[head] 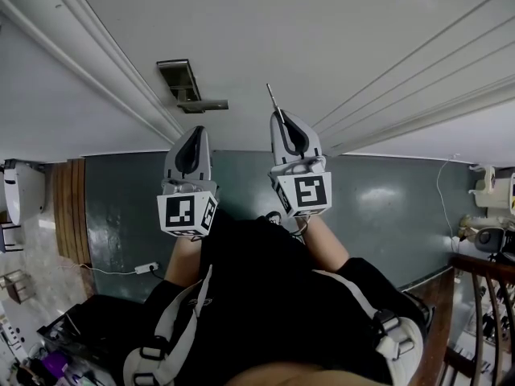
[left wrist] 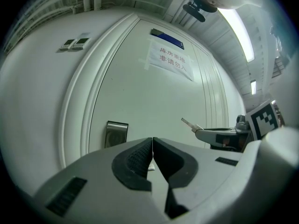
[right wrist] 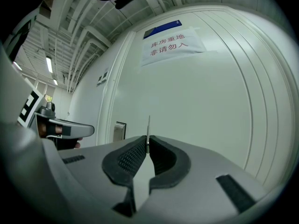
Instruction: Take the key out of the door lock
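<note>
Plainly clear of the lock (head: 182, 81), the key (head: 273, 96) is pinched in the right claw (head: 282, 116), with its long axis level and its blade aimed at the door (head: 338, 30). The left claw (head: 195, 131) has its pads together, near the handle (head: 206, 104). A paper sign (right wrist: 173, 43) hangs higher up.

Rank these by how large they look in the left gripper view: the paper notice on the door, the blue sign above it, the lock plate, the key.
1. paper notice: clearly largest.
2. lock plate and blue sign: about alike, so left unranked.
3. key: smallest, a thin sliver.
</note>
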